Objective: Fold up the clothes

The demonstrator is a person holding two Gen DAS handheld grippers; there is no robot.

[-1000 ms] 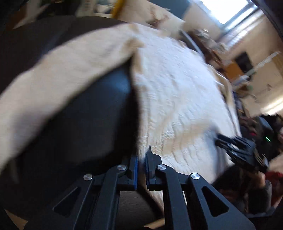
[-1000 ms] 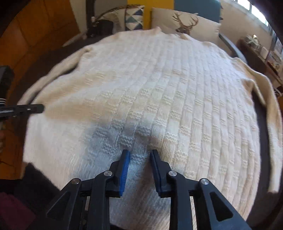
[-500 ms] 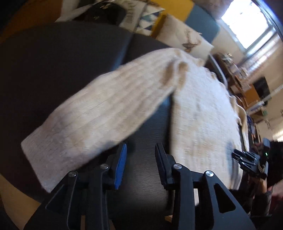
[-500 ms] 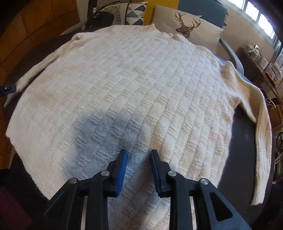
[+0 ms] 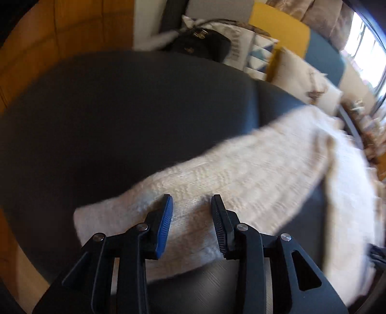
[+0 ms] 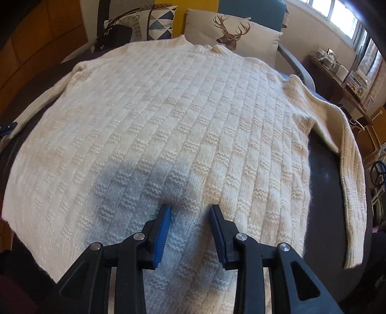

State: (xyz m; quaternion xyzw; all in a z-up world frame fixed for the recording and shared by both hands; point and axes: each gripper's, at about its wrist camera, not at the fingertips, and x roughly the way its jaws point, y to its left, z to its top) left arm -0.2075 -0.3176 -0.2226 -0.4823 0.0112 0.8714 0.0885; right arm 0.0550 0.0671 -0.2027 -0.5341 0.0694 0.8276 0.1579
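Note:
A cream knitted sweater (image 6: 183, 125) lies flat, spread over a dark round table (image 6: 333, 183), collar at the far side. Its left sleeve (image 5: 217, 183) runs diagonally across the left wrist view, cuff nearest me. My left gripper (image 5: 191, 203) is open and empty, jaws apart just above the sleeve near its cuff. My right gripper (image 6: 189, 210) is open and empty, hovering over the sweater's lower middle near the hem. The right sleeve (image 6: 347, 169) hangs along the table's right edge. The left gripper's tip (image 6: 7, 126) shows at the left edge of the right wrist view.
Behind the table stand a deer-print cushion (image 6: 231, 36), a triangle-pattern cushion (image 6: 159, 21) and a black handbag (image 5: 202, 46). A wooden wall (image 5: 60, 36) is at the left. A shelf with small items (image 6: 342, 74) is at the right.
My left gripper opened and swung left from the sweater's side edge to over the left sleeve's cuff end. My right gripper pulled back a little and stayed open.

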